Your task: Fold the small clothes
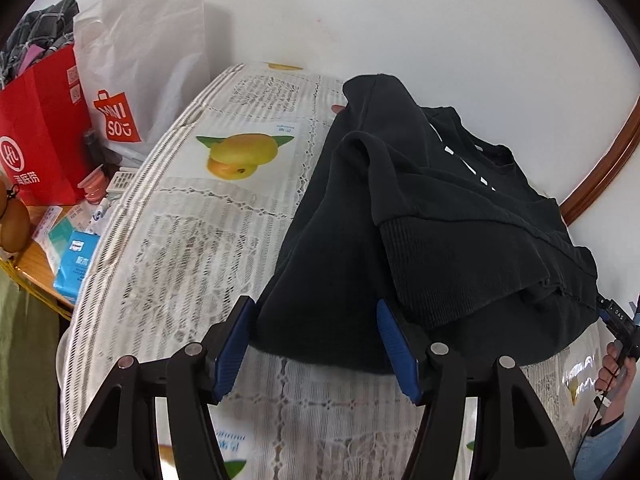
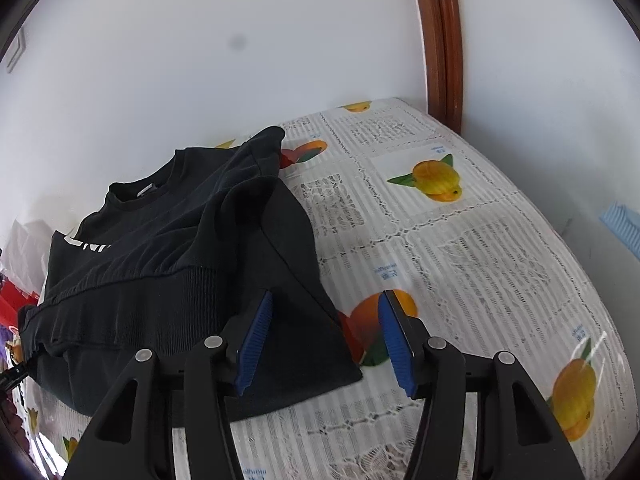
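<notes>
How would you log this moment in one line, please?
step: fold | sweatshirt: partly folded on table | left gripper: open | right gripper: open, above sweatshirt corner

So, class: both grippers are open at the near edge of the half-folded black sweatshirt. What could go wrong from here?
1. The loose ribbed hem lies on top; a gripper might catch only that layer and undo the fold.
2. The lace tablecloth lies directly beneath; the right gripper or left gripper could pinch it along with the sweatshirt.
</notes>
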